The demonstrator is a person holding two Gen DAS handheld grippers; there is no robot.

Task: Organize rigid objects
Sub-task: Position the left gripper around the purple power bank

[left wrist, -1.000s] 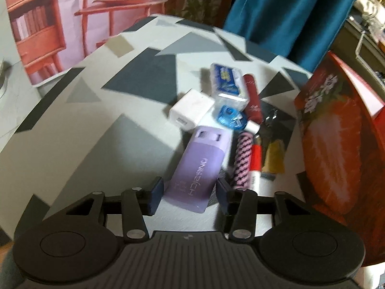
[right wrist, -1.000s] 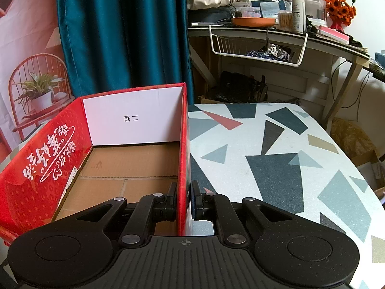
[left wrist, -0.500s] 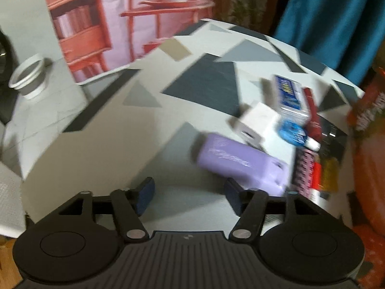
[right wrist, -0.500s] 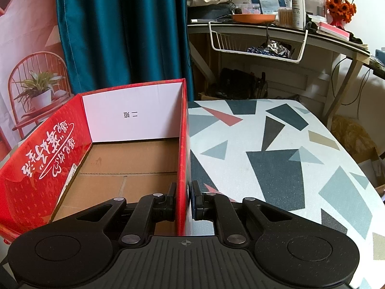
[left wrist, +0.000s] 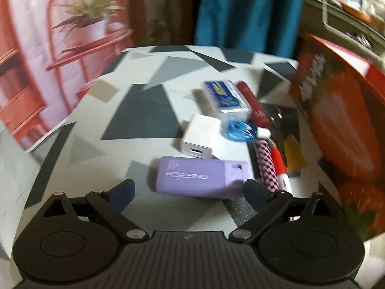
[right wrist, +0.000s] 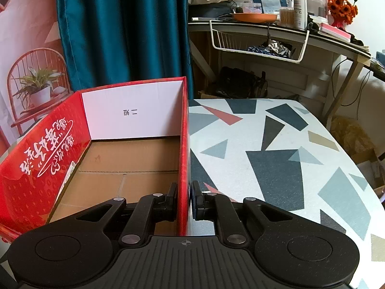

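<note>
A purple case [left wrist: 202,177] lies sideways on the patterned table, just ahead of my open left gripper [left wrist: 190,191], whose fingers stand on either side of it without touching. Behind it sit a white charger cube [left wrist: 201,136], a blue-labelled clear box [left wrist: 226,97], a blue tape dispenser [left wrist: 239,130], a dark red tube [left wrist: 255,107], a pink-and-black braided cord [left wrist: 266,166] and a red-and-white stick [left wrist: 280,166]. My right gripper [right wrist: 184,200] is shut on the right wall of the red strawberry box [right wrist: 184,159], whose brown floor shows nothing on it.
The red box [left wrist: 341,130] stands to the right of the pile in the left wrist view. A yellow item [left wrist: 294,155] lies by its wall. A teal curtain [right wrist: 120,31] and a cluttered desk with a wire basket [right wrist: 259,43] stand behind the table [right wrist: 276,168].
The left gripper has swung around, and the purple case, first lengthwise between its fingers, now lies crosswise ahead of them. The right gripper keeps its hold on the box wall.
</note>
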